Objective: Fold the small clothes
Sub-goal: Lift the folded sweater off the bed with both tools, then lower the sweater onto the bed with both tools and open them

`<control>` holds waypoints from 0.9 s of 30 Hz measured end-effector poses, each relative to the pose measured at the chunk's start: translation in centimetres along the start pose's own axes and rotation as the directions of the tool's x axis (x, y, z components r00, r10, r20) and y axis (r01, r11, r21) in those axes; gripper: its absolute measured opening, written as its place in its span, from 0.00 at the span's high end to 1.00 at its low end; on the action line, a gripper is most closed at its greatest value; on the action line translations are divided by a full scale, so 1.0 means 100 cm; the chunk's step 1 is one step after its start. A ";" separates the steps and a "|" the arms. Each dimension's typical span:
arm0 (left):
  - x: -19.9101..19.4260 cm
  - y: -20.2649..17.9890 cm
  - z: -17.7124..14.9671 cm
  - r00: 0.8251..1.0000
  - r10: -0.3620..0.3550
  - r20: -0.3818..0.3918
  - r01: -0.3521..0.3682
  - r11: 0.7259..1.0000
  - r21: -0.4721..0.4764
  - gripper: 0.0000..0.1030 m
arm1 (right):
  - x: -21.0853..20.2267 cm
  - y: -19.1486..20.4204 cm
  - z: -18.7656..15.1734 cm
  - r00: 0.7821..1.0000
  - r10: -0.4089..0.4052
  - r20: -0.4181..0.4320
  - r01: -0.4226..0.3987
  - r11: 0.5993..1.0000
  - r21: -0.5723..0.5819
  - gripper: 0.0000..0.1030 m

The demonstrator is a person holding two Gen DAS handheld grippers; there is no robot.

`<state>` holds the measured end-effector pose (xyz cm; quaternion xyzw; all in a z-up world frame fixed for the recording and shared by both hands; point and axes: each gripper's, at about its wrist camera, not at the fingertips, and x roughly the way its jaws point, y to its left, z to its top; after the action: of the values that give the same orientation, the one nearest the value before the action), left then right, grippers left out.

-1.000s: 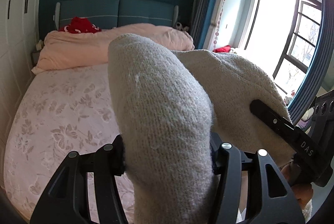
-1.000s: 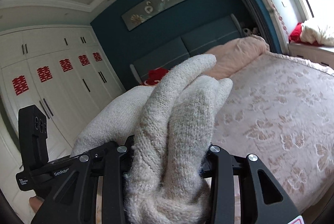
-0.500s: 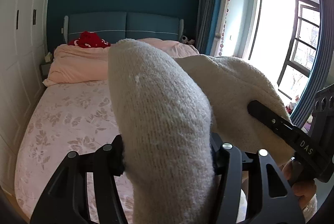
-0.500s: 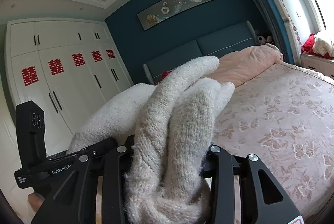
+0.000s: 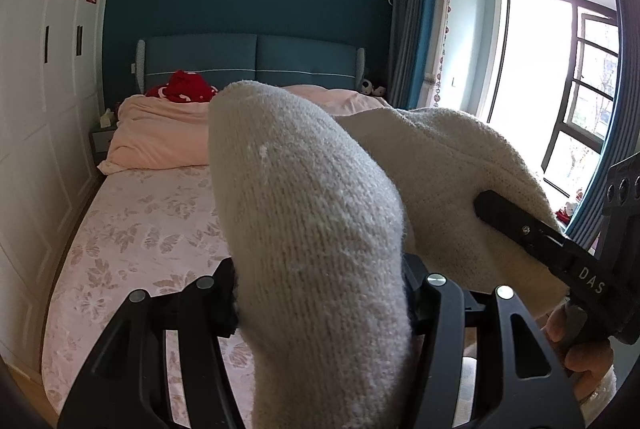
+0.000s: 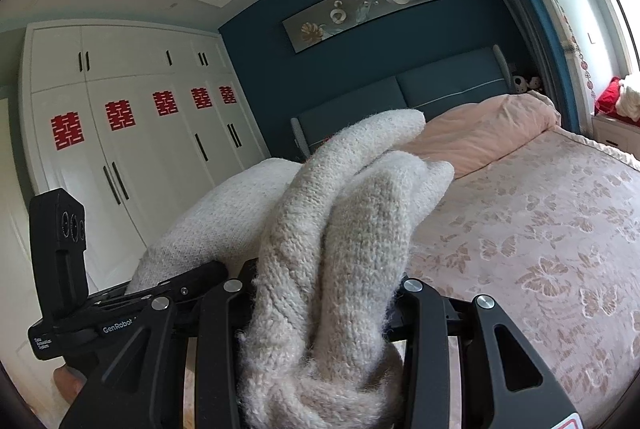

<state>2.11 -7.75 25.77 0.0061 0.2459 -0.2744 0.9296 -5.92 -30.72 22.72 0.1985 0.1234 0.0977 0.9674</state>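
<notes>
Sweater [image 5: 312,229], cream and woolly, is up in the air over the bed [image 5: 152,229], and I hold it with both of my tongs. My left tongs [image 5: 320,293] pinch a thick fold of it. The wool fills the whole gap between the two black fingers and bulges up over them, so these tongs are squeezed on the sweater. They point a bit down toward the flowery pink sheet.

My right tongs [image 6: 320,297] pinch another bunch of the same sweater [image 6: 344,229]. That bunch is twisted into two fat rolls that stand up between the fingers. These tongs are squeezed on it too, with a narrower gap than the left ones. They point almost flat across the room, toward the blue headboard [image 6: 440,89].

The two tongs are close, side by side, with the sweater stretched between them. In the left view I see the right tongs at the right edge, and my right hand [image 5: 576,345] is curled around the handle under them. In the right view the left tongs sit at the left edge.

A pink quilt [image 5: 160,133] is piled at the head of the bed, and something red [image 5: 182,89] lies behind it. White wardrobe doors [image 6: 132,149] with red paper signs stand beside the bed.
</notes>
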 end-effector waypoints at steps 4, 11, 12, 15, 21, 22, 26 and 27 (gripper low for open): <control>0.000 0.011 0.001 1.000 0.018 0.001 -0.018 1.000 -0.001 0.46 | 0.013 0.011 0.000 1.000 0.002 -0.010 -0.002 1.000 -0.022 0.64; 0.003 0.029 -0.001 0.999 0.053 -0.011 -0.053 0.999 0.003 0.46 | 0.036 0.025 -0.005 0.999 0.010 -0.041 -0.011 0.999 -0.031 0.64; 0.003 0.032 -0.001 0.998 0.055 -0.011 -0.055 0.998 0.002 0.46 | 0.038 0.027 -0.005 0.999 0.010 -0.043 -0.011 0.999 -0.033 0.64; 0.003 0.040 0.000 0.998 0.059 -0.008 -0.059 0.998 0.002 0.46 | 0.045 0.035 -0.004 0.999 0.011 -0.049 -0.013 0.999 -0.044 0.64; 0.001 0.065 -0.002 0.998 0.062 0.004 -0.061 0.998 -0.005 0.45 | 0.064 0.054 -0.005 0.998 0.020 -0.062 -0.025 0.997 -0.073 0.63; 0.003 0.071 -0.004 0.998 0.063 0.002 -0.063 0.998 -0.007 0.45 | 0.071 0.055 -0.010 0.997 0.022 -0.074 -0.028 0.997 -0.078 0.63; 0.032 0.108 -0.035 0.995 0.074 -0.063 -0.076 0.997 -0.031 0.40 | 0.113 0.041 -0.048 0.985 -0.003 -0.173 -0.005 0.999 -0.050 0.60; 0.044 0.120 -0.050 0.994 0.064 -0.094 -0.069 0.996 -0.053 0.39 | 0.122 0.035 -0.061 0.980 -0.008 -0.199 -0.001 0.999 -0.041 0.56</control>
<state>9.20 0.95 17.82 0.0006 0.2956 -0.2356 0.9258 3.51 -22.44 16.28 0.1677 0.2179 0.1178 0.9542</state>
